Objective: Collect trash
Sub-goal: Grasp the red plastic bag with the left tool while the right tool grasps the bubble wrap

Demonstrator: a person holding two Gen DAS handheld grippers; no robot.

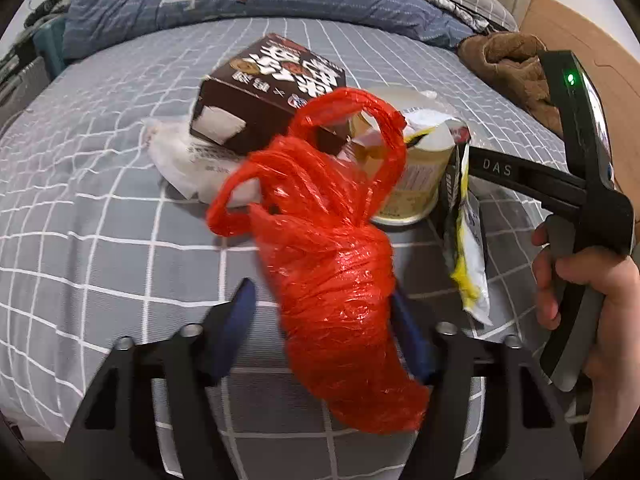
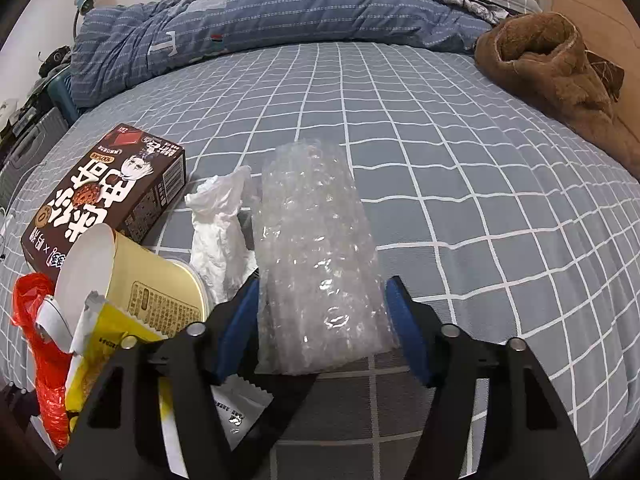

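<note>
One red plastic bag (image 1: pixel 336 280) is pinched by the left tongs (image 1: pixel 320 320); one bubble-wrap roll (image 2: pixel 316 264) is pinched by the right tongs (image 2: pixel 320 320) on the bed (image 2: pixel 480 200).

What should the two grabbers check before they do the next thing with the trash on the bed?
1. Red bag between the left gripper fingers: ok.
2. Left fingers really pressing the red bag: cannot tell, one side is hidden.
3. Bubble wrap between the right gripper fingers: ok.
4. Right fingers pressing the bubble wrap: cannot tell, they sit right at its edges.
5. Other trash waiting on the bed: not ok, the brown box, yellow cup and white tissue still lie there.
6. Bed space beside the bubble wrap: ok, nothing lies there.
</note>
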